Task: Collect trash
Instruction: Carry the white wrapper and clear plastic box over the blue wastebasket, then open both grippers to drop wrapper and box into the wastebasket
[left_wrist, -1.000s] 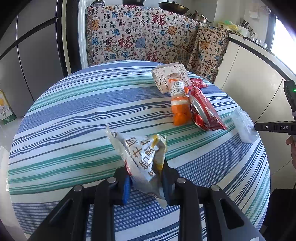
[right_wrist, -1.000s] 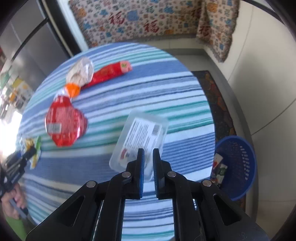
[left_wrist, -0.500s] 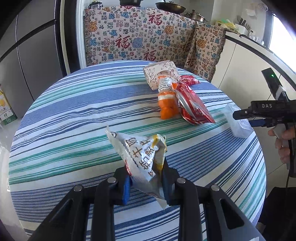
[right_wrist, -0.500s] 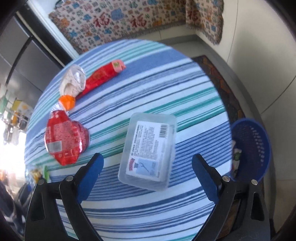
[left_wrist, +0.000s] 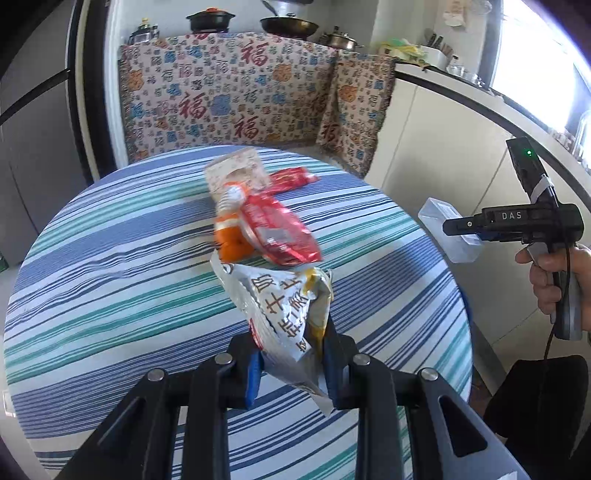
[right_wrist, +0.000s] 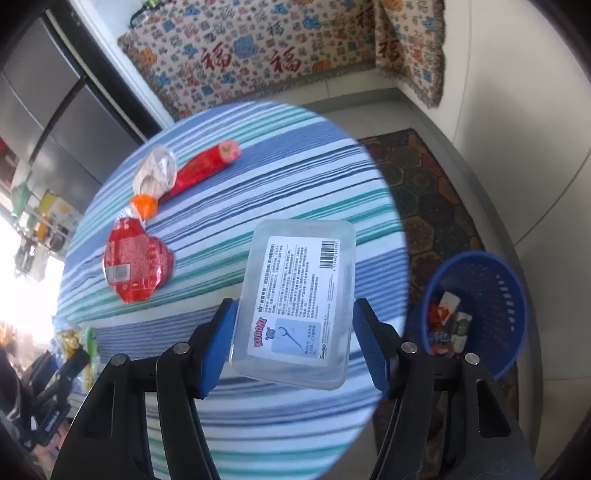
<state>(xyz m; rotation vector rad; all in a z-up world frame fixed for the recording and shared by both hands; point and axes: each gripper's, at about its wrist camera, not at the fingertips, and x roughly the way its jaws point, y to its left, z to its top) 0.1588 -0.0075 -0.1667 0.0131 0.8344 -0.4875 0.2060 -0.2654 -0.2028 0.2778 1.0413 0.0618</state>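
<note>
Striped round worktop (left_wrist: 110, 258) fills left wrist view, patterned cloth behind. Left gripper (left_wrist: 291, 365) clamped on crumpled silver snack wrapper (left_wrist: 284, 310), lifted off cloth. At 12 o'clock: orange bottle (left_wrist: 232, 236) touching red packet (left_wrist: 280, 232).

Right wrist view: right gripper (right_wrist: 295, 347) jaws just closing, blue pads flanking clear plastic box (right_wrist: 299, 302); left pad touching, right pad contact unclear. Blue basket (right_wrist: 491, 306) on floor at 3 o'clock, wrappers inside. Red packet (right_wrist: 136, 262) at 10 o'clock.
</note>
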